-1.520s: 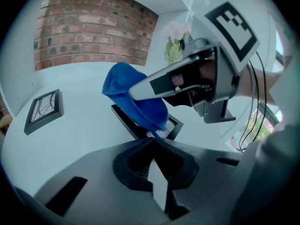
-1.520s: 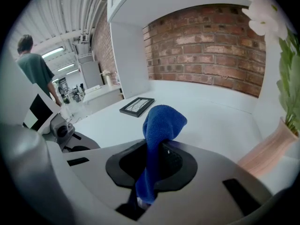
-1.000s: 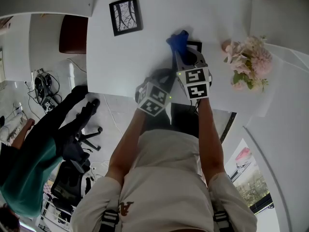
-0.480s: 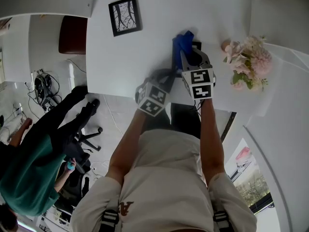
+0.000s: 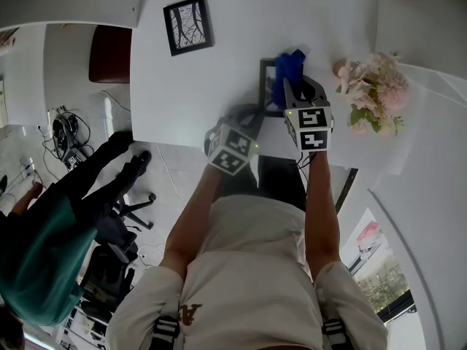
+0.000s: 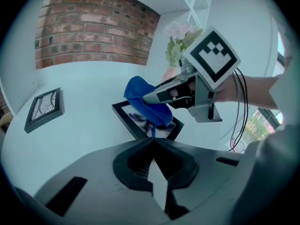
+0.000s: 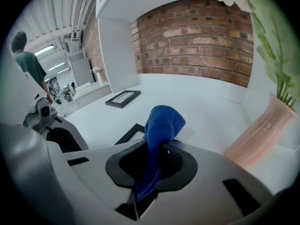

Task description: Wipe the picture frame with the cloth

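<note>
A black picture frame [image 5: 266,86] lies flat on the white table [image 5: 204,93], its print showing in the left gripper view [image 6: 147,125]. My right gripper [image 5: 293,80] is shut on a blue cloth [image 5: 290,65], which drapes onto the frame's right part. In the right gripper view the cloth [image 7: 159,125] rises out of the closed jaws of the right gripper [image 7: 149,177], with a frame corner [image 7: 129,132] just beyond. My left gripper [image 5: 254,115] hovers at the table's near edge, left of the frame, shut and holding nothing [image 6: 153,142].
A second framed picture [image 5: 188,24] lies at the table's far left. Pink flowers [image 5: 373,93] in a pink vase [image 7: 255,135] stand close to the right of the frame. A person in green [image 5: 36,254] and an office chair [image 5: 120,203] are on the floor to the left.
My right gripper has carried the cloth to the right across the frame, uncovering the frame's left edge. The left gripper has stayed put.
</note>
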